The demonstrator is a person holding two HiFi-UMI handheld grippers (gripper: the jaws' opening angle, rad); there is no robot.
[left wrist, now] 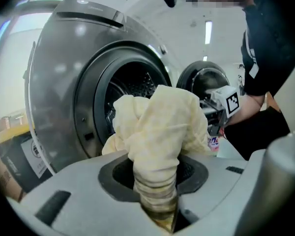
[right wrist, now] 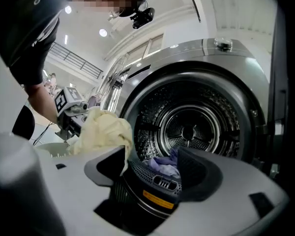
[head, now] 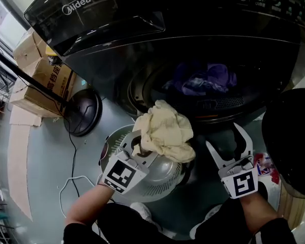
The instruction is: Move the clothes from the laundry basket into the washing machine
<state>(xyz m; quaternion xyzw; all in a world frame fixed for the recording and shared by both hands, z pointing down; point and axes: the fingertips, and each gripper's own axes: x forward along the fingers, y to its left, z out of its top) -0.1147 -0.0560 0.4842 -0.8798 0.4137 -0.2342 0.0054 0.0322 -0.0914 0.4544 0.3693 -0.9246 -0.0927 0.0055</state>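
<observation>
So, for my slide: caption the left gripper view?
Left gripper holding crumpled cream cloth before the open grey washing machine.

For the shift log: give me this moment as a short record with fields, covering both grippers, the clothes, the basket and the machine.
left gripper: shut on cream cloth, above the laundry basket
right gripper: open, nothing between its jaws, pointing at the drum
drum contents: purple clothes
laundry basket: on the floor in front of the machine; inside mostly hidden by the cloth
</observation>
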